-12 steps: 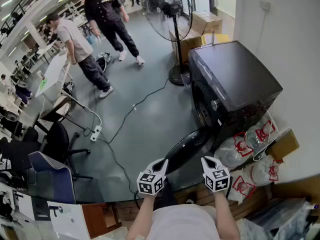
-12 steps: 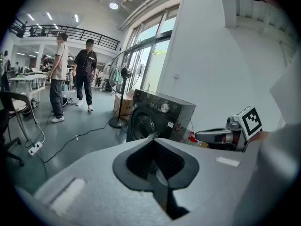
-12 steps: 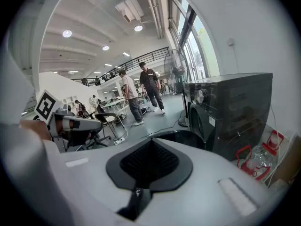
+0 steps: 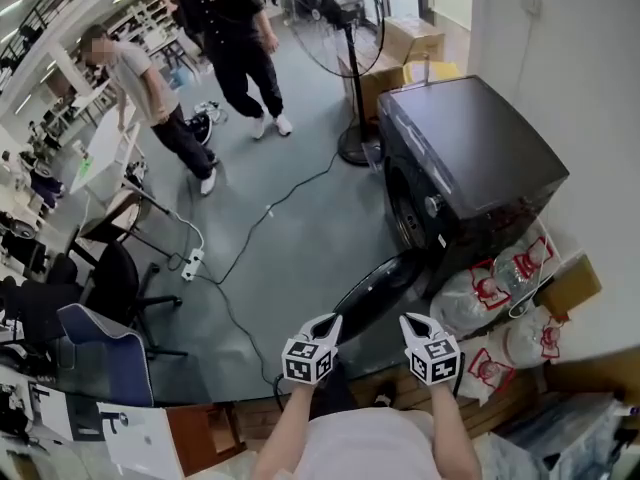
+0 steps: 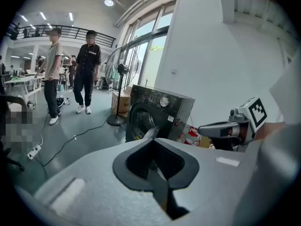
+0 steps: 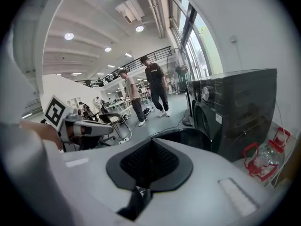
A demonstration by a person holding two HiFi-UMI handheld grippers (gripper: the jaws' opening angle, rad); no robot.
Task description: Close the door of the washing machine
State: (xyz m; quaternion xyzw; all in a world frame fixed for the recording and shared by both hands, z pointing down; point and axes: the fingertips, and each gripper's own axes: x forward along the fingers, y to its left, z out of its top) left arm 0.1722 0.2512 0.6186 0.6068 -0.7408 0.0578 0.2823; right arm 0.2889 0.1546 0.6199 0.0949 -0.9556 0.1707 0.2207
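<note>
Presently, the left gripper (image 4: 333, 320) and the right gripper (image 4: 408, 320) are held side by side, jaws pressed together on nothing, near the round door (image 4: 375, 293), which is swung wide from the black washing machine (image 4: 470, 158).

Washing machine (image 4: 470, 153) at 2 o'clock in head view: dark sheet metal, satin top, faint sheen. Its door (image 4: 375, 296): glossy black plastic, smooth. Floor (image 4: 320, 248): grey, smooth, low gloss. Boxes (image 4: 405, 48) at 1 o'clock: matt brown cardboard. Bags (image 4: 495, 283) at 4 o'clock: thin clear crinkly plastic, red print
</note>
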